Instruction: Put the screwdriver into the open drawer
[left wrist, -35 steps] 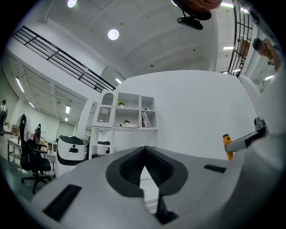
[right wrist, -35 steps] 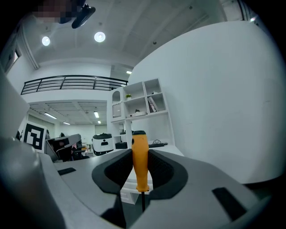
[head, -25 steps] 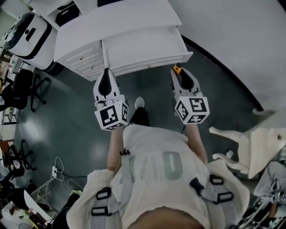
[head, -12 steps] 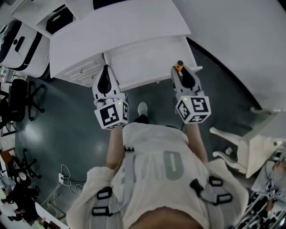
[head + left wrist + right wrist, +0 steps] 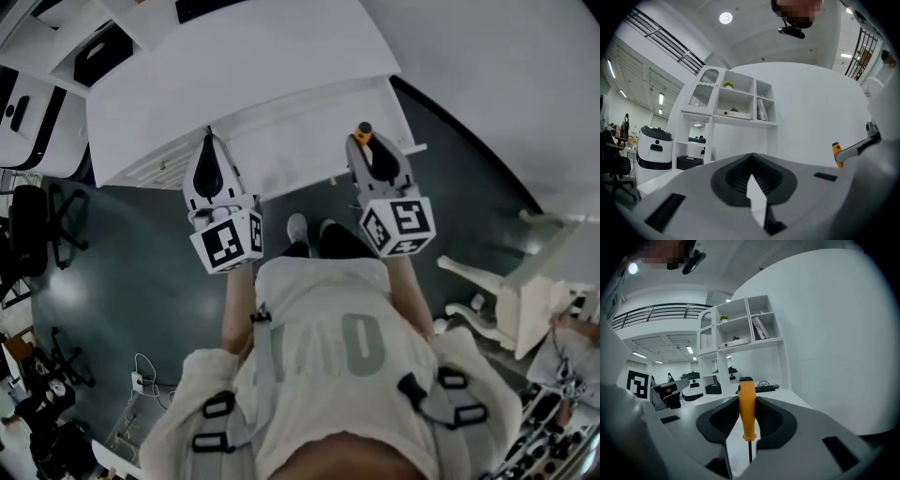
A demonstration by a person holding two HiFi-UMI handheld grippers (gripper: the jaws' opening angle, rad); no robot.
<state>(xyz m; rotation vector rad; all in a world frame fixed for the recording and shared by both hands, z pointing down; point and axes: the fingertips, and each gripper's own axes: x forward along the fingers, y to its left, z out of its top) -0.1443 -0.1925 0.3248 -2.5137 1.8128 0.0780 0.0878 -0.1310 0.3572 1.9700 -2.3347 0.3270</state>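
The screwdriver (image 5: pixel 748 409) has an orange handle and a thin dark shaft. My right gripper (image 5: pixel 361 141) is shut on the handle, whose end sticks out past the fingertips. In the head view that end (image 5: pixel 363 131) hangs over the front of the open white drawer (image 5: pixel 300 141). My left gripper (image 5: pixel 208 142) is level beside it at the drawer's left corner, jaws shut and empty. In the left gripper view the screwdriver's tip end (image 5: pixel 837 153) shows at the right edge.
The drawer belongs to a white desk (image 5: pixel 234 66) against a curved white wall. A white shelf unit (image 5: pixel 736 101) stands on the desk. A white chair (image 5: pixel 506 300) is at my right and a black office chair (image 5: pixel 33 220) at my left. The floor is dark.
Both grippers have moved forward together towards the desk. The screwdriver's end now reaches over the drawer's front edge. Neither gripper's jaws have changed.
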